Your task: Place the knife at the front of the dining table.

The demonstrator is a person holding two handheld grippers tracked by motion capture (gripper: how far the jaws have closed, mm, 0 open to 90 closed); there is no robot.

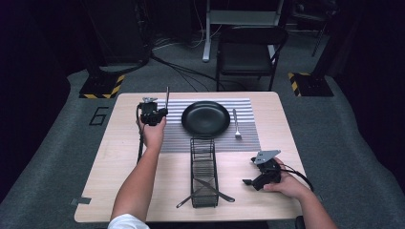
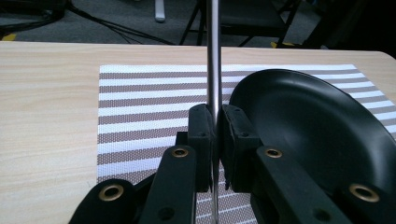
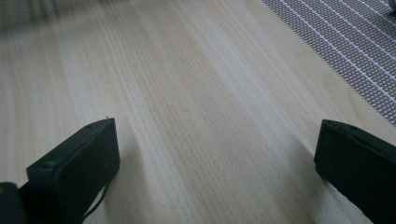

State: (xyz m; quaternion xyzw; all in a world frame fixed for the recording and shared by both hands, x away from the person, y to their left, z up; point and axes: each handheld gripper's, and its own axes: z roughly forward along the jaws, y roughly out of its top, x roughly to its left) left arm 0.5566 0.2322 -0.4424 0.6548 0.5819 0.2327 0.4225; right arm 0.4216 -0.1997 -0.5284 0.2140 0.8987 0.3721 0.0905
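Clamped between the two black jaws of the left gripper [image 2: 214, 135] is a thin metal utensil handle [image 2: 214, 56], a steel rod that rises straight up from the pads; which kind of utensil it is cannot be told, as its working end is out of sight. In the high view the left gripper [image 1: 154, 114] hovers over the left edge of the striped placemat [image 1: 176, 138], with the utensil handle [image 1: 167, 98] standing upright above it. Just beside it, to the right, a black plate [image 1: 206, 118] sits at the middle of the placemat, and a fork [image 1: 236, 124] lies on the mat on the plate's far side, tines toward the person.

Nearer the person, a black wire basket [image 1: 204, 171] stands on the bare bench [image 1: 105, 157], its long side running toward the plate. Two more utensils [image 1: 210, 190] lie crossed at its near end, their handles sticking out to either side.

Well apart from all this, the right gripper [image 1: 253, 180] rests low at the bench's right side, pointing left toward the basket. Its jaws stand wide apart with nothing but pale wood between them, and a corner of the placemat [image 3: 355, 51] shows beyond.
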